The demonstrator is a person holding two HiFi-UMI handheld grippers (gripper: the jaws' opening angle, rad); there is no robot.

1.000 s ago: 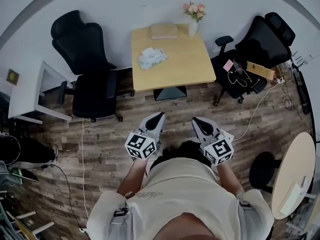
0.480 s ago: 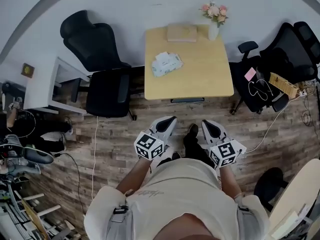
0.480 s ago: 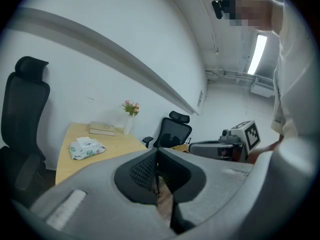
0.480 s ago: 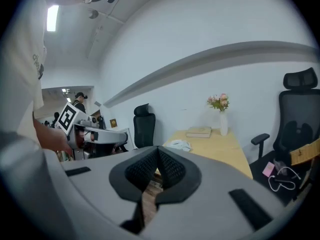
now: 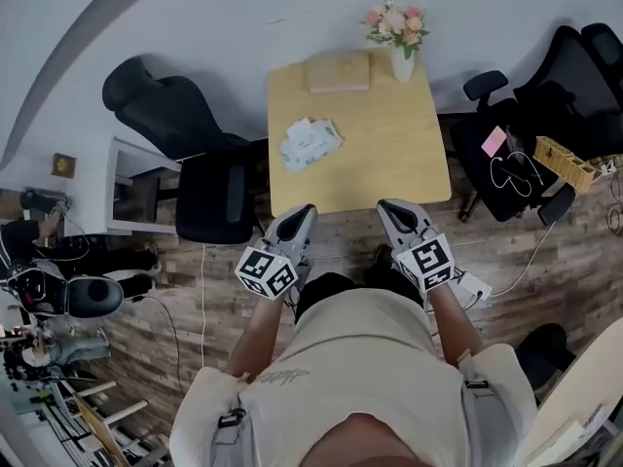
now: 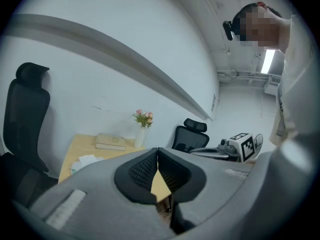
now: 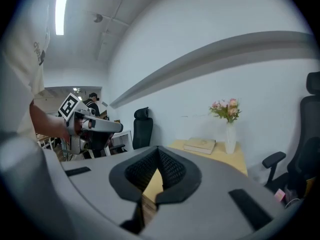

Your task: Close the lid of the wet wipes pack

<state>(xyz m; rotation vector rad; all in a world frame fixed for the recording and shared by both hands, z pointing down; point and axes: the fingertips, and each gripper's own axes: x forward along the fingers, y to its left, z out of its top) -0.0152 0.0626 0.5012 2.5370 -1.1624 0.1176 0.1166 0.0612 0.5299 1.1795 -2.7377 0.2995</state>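
Note:
The wet wipes pack, white and pale green, lies on the left half of the wooden table; its lid is too small to make out. In the left gripper view only its near edge shows over the jaws. My left gripper is shut and empty, with its tip at the table's near edge, well short of the pack. My right gripper is also shut and empty, level with it at the near edge. Each gripper view shows the other gripper: the right one, the left one.
A book and a white vase of pink flowers stand at the table's far edge against the wall. A black office chair is left of the table, another with cables to its right. A white desk stands far left.
The person has walked toward the table, and it now lies much closer. Both grippers moved forward to its near edge and stayed shut.

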